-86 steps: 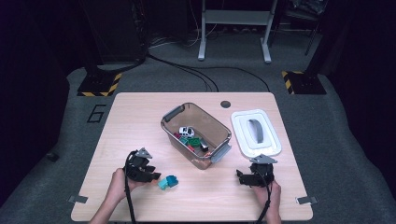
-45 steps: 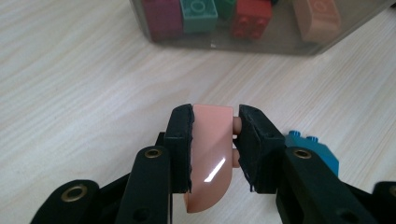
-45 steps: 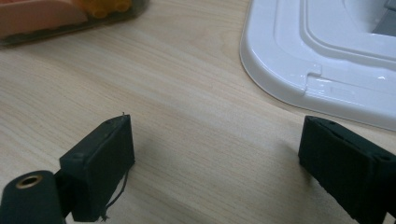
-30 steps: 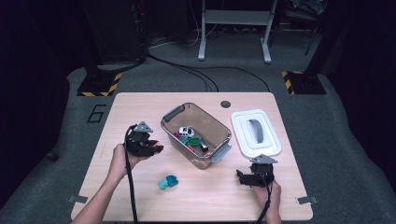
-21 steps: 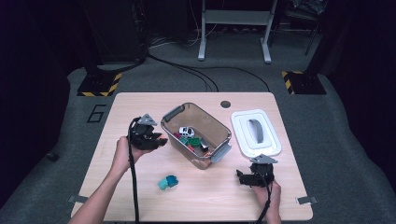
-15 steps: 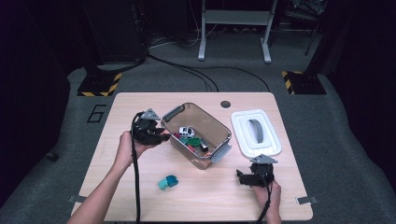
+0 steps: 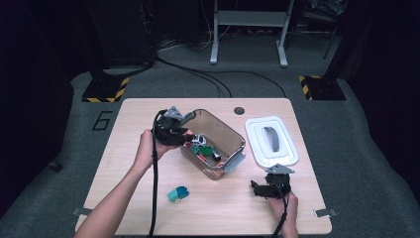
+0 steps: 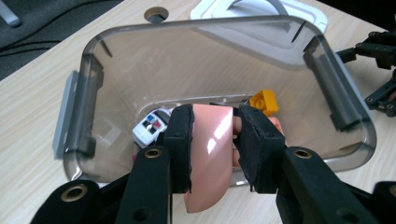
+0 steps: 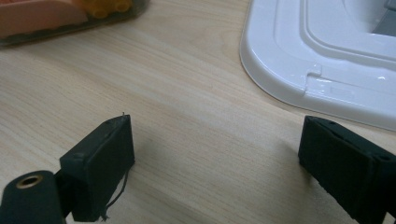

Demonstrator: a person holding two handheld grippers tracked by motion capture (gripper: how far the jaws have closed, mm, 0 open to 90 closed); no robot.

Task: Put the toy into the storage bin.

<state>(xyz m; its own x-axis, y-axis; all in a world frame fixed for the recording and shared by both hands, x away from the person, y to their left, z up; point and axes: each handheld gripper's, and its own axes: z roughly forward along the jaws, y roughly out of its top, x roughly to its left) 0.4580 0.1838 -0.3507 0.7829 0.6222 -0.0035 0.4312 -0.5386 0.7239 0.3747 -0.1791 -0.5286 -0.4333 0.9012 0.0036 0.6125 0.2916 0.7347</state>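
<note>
My left gripper is shut on a smooth peach-pink piece, which it holds over the left end of a clear grey bin. In the high view the left gripper hangs at the bin's left rim. Inside the bin lie a white toy car, an orange piece and green pieces. My right gripper rests on the table with its jaws wide apart and nothing between them. In the high view it sits near the front right.
A white lid with a grey handle lies right of the bin, and its edge is just beyond the right gripper. A teal block sits on the wooden table in front of the bin. A cable hole is near the far edge.
The left hand has risen and moved away from the person and rightward, from beside the teal block to the bin's left rim. The right gripper and the teal block have stayed put.
</note>
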